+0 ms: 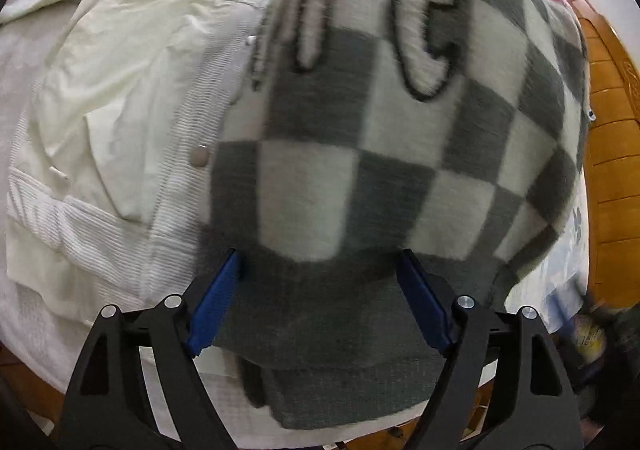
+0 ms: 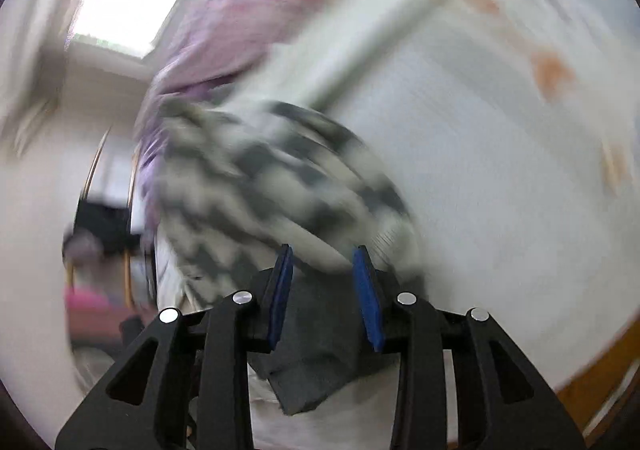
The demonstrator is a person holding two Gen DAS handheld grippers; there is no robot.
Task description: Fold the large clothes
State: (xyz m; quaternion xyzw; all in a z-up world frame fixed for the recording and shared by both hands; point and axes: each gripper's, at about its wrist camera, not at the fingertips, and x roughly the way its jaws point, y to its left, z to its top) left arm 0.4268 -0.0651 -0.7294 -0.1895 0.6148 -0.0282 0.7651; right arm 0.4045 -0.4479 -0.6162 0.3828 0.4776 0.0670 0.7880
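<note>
A grey-and-white checkered fleece garment (image 1: 400, 154) with white fuzzy letters lies on the bed; its dark grey hem (image 1: 320, 310) lies between the blue pads of my left gripper (image 1: 320, 262), whose jaws stand wide apart. In the right wrist view, which is heavily blurred, the same checkered garment (image 2: 264, 178) bunches ahead of my right gripper (image 2: 322, 262). Its jaws stand partly open, with a dark grey hem piece (image 2: 316, 350) between and under the pads. Whether either gripper pinches the cloth is unclear.
A cream-white jacket (image 1: 120, 98) with ribbed hem and snap buttons lies left of the checkered garment on the white bed sheet (image 2: 500, 170). Pink-purple fabric (image 2: 224, 22) lies beyond. A wooden bed frame (image 1: 612, 170) stands at the right. Clutter sits on the floor (image 1: 592, 334).
</note>
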